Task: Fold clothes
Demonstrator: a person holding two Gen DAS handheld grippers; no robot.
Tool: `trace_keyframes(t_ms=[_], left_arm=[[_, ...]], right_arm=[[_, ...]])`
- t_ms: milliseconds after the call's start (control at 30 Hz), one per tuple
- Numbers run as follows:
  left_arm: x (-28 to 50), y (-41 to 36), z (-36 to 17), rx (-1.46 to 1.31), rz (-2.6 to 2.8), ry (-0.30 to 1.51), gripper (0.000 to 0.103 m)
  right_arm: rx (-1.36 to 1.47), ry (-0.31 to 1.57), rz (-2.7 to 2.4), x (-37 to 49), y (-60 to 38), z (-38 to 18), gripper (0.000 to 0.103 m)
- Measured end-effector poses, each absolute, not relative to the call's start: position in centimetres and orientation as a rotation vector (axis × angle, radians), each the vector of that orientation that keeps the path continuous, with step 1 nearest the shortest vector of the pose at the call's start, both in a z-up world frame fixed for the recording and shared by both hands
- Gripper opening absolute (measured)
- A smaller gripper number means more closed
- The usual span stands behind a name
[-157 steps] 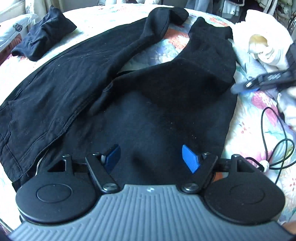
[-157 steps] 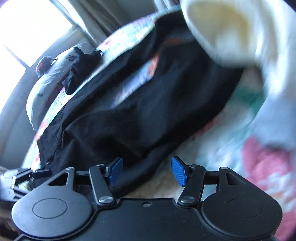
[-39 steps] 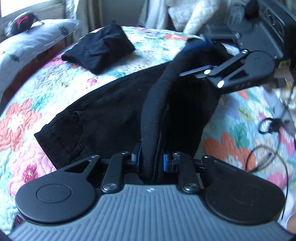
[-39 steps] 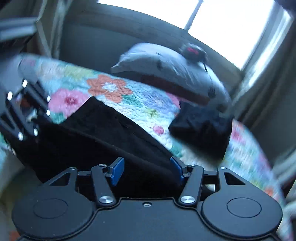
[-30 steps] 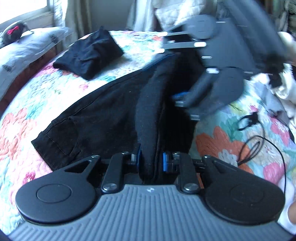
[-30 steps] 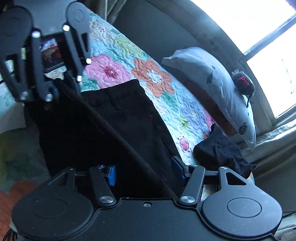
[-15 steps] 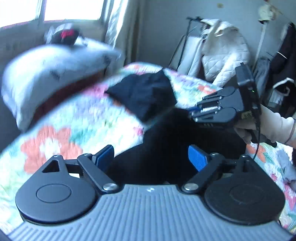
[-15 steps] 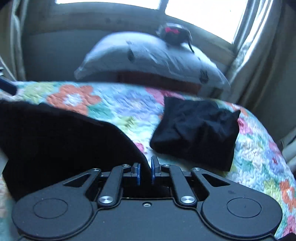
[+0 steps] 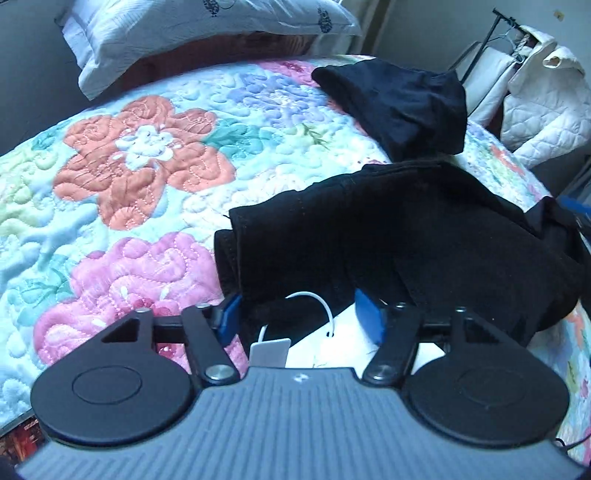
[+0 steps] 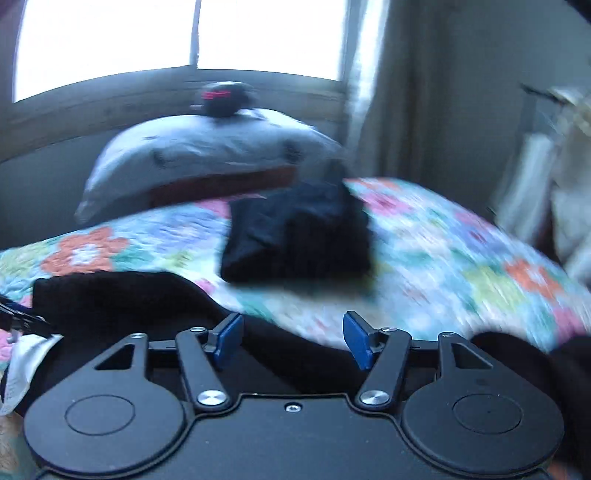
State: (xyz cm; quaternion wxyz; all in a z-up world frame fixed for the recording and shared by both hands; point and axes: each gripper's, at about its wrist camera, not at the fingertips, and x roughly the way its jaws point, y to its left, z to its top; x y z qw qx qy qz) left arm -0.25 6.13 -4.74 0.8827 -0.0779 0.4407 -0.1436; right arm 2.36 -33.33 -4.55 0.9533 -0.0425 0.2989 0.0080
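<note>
The black trousers (image 9: 406,236) lie folded over in a bundle on the flowered quilt (image 9: 140,155), in front of my left gripper (image 9: 299,314). That gripper is open and empty, its blue pads at the bundle's near edge. In the right wrist view the same trousers (image 10: 122,306) lie low and left, under my right gripper (image 10: 291,336), which is open and empty just above the cloth. A second, folded black garment (image 9: 399,107) lies farther up the bed, also in the right wrist view (image 10: 299,236).
A white pillow (image 9: 199,33) lies at the head of the bed under the window (image 10: 177,37). A white cable and a white card (image 9: 273,350) lie on white cloth under my left gripper. A white quilted jacket (image 9: 543,103) hangs at the right.
My right gripper has opened and let go of the trousers, which now lie folded on the quilt. My left gripper, open since half a second ago, has dropped low to the bundle's near edge.
</note>
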Motion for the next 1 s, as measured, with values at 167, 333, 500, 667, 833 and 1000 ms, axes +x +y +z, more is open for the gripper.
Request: trace_keyframes(t_ms=[167,333,500,667,833,1000], left_arm=[[-3.1,4.6,2.9,-0.108,-0.338,0.74,0.057],[-5.0,-0.1,5.4,-0.308,-0.612,0.704,0.066],[-4.5,-5.4,-2.8,-0.615,-0.661,1.006,0.066],[-5.0,-6.0,-8.1,-0.947,-0.551,1.128,0.066],[-5.7,-4.2,-9.8,-1.176,-0.366,1.0,0.079],[-6.4,-4.6,-11.2,-1.334,-0.278,1.117,0.088]], right_arm=[[0.301,0.683,-0.122,-3.7,-41.9,-7.4,0.07],[0.266,0.675,-0.281,-5.7,-42.3,-7.9,0.071],[0.558,0.605,-0.226,-5.9,-44.1,-8.4,0.072],[0.647,0.613,-0.224,-6.1,-44.6,-9.2,0.072],[0.657,0.64,-0.222,-5.5,-44.6,-10.1,0.072],[0.694,0.661,-0.192,-5.0,-44.4,-10.9,0.072]])
